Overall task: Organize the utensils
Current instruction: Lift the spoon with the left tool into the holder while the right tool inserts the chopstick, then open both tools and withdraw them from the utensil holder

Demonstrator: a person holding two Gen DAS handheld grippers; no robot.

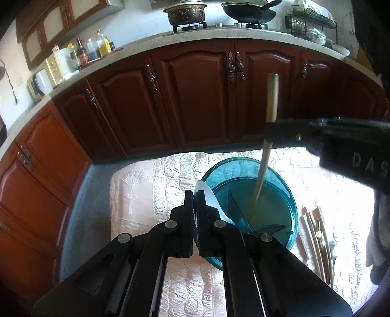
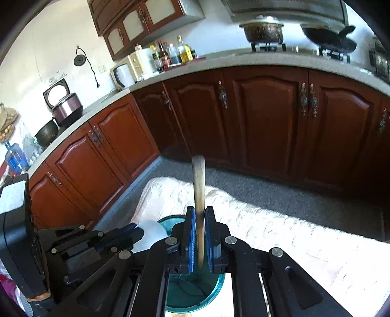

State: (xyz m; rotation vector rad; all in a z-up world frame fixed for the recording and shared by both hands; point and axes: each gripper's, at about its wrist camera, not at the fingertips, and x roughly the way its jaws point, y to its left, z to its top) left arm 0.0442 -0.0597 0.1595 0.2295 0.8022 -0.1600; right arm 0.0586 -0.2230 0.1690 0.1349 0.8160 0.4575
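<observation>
A teal utensil holder (image 1: 253, 200) (image 2: 192, 295) with inner dividers stands on a pale quilted cloth (image 1: 146, 190). My left gripper (image 1: 194, 195) (image 2: 136, 231) is shut on a white spoon (image 1: 212, 200) (image 2: 151, 235) at the holder's near-left rim. My right gripper (image 1: 270, 133) (image 2: 200, 214) reaches in from the right above the holder. It is shut on long wooden chopsticks (image 1: 264, 156) (image 2: 199, 185), held nearly upright. Their lower tips are inside the holder. The chopsticks look motion-blurred.
Several more wooden chopsticks and a metal utensil (image 1: 316, 241) lie on the cloth right of the holder. Dark red cabinet doors (image 1: 195, 97) face the cloth across a strip of grey floor (image 2: 280, 195). A pot and a wok sit on the stove (image 1: 187, 14).
</observation>
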